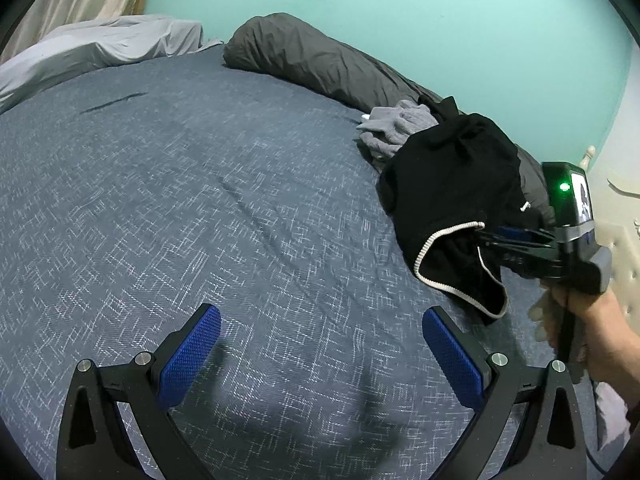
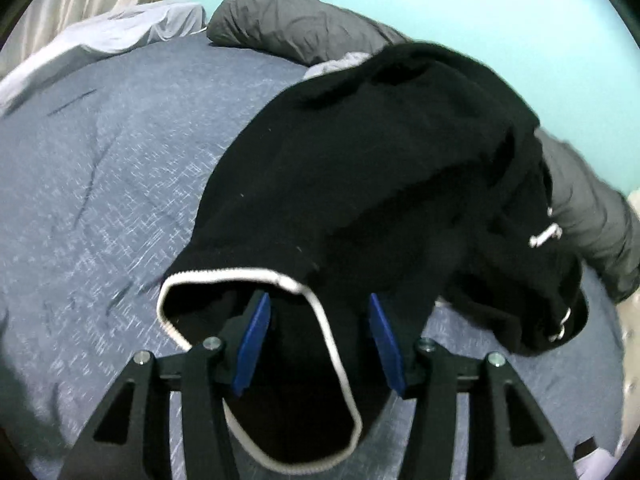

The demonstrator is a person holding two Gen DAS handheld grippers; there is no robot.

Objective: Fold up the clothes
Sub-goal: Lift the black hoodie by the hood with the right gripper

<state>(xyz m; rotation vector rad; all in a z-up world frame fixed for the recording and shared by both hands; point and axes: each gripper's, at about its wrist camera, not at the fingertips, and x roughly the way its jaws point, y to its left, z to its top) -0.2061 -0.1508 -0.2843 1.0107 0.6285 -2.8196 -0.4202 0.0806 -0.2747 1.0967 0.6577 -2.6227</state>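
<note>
A black garment with a white ribbed hem [image 1: 448,184] lies crumpled on the blue bed cover [image 1: 200,184], at its right side. Close up, the black garment [image 2: 380,160] fills the right wrist view, its white-edged opening nearest the camera. My right gripper [image 2: 318,299] is open, its blue pads apart on either side of that hem without pressing on it. From the left wrist view, the right gripper [image 1: 486,240] pokes into the hem from the right, held by a hand [image 1: 592,328]. My left gripper [image 1: 322,314] hovers wide open over bare cover, holding nothing.
A grey garment [image 1: 396,128] lies bunched just behind the black one. A rolled dark grey duvet [image 1: 312,56] runs along the teal wall. A pale sheet [image 1: 100,44] is heaped at the far left. A cream tufted headboard [image 1: 624,264] borders the right side.
</note>
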